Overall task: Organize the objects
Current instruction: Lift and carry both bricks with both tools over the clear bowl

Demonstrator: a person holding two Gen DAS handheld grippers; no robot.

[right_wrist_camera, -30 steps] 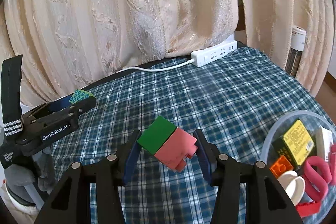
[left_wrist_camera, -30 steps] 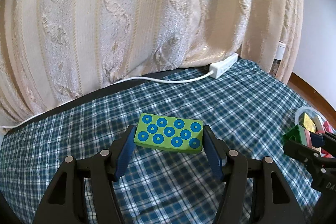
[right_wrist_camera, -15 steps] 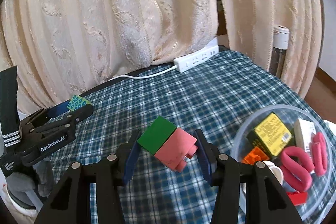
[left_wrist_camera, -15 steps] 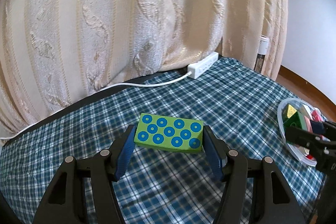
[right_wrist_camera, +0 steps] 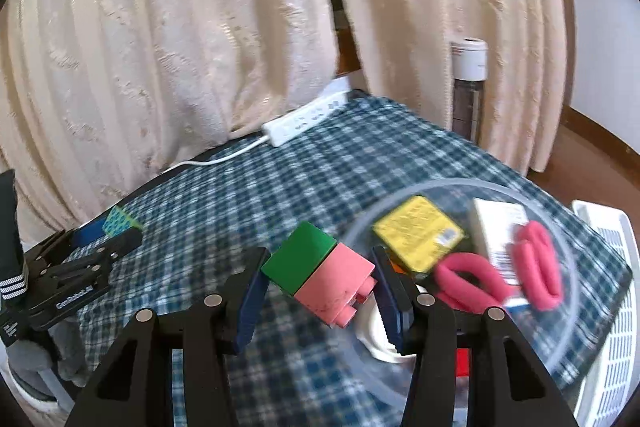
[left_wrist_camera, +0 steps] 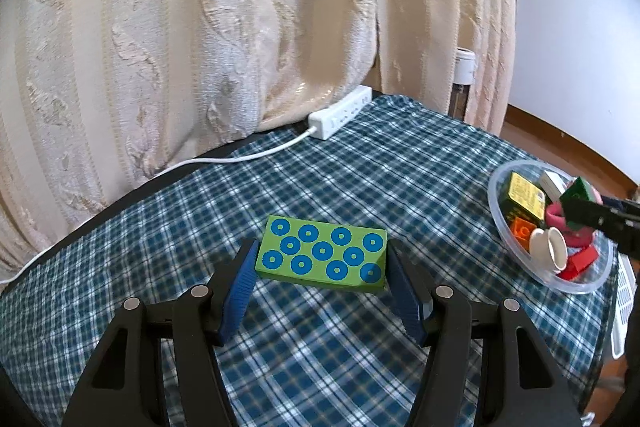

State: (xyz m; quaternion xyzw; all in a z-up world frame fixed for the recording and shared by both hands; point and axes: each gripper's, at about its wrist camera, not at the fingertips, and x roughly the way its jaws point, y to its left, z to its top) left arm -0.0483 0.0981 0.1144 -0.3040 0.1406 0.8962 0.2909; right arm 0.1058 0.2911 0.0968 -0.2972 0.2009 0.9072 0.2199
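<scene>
Left gripper (left_wrist_camera: 322, 277): clamps one green block (left_wrist_camera: 322, 254), long axis crosswise, dotted face up, above the table (left_wrist_camera: 400, 167).
Right gripper (right_wrist_camera: 320, 279): clamps one green-and-pink block (right_wrist_camera: 320, 274) crosswise, at the bowl (right_wrist_camera: 576, 291) rim.
Bowl: two pink loops (right_wrist_camera: 536, 263).

A woven plaid tablecloth (left_wrist_camera: 360, 187) in blue and white lies matt beneath a smooth, glossy white plastic power strip (left_wrist_camera: 340, 113). Heavy cream curtains (left_wrist_camera: 240, 27) show a raised, faintly shiny brocade weave. The clear plastic bowl (right_wrist_camera: 560, 339) gleams; 2 pink loops (right_wrist_camera: 472, 279) inside look soft and matt.
</scene>
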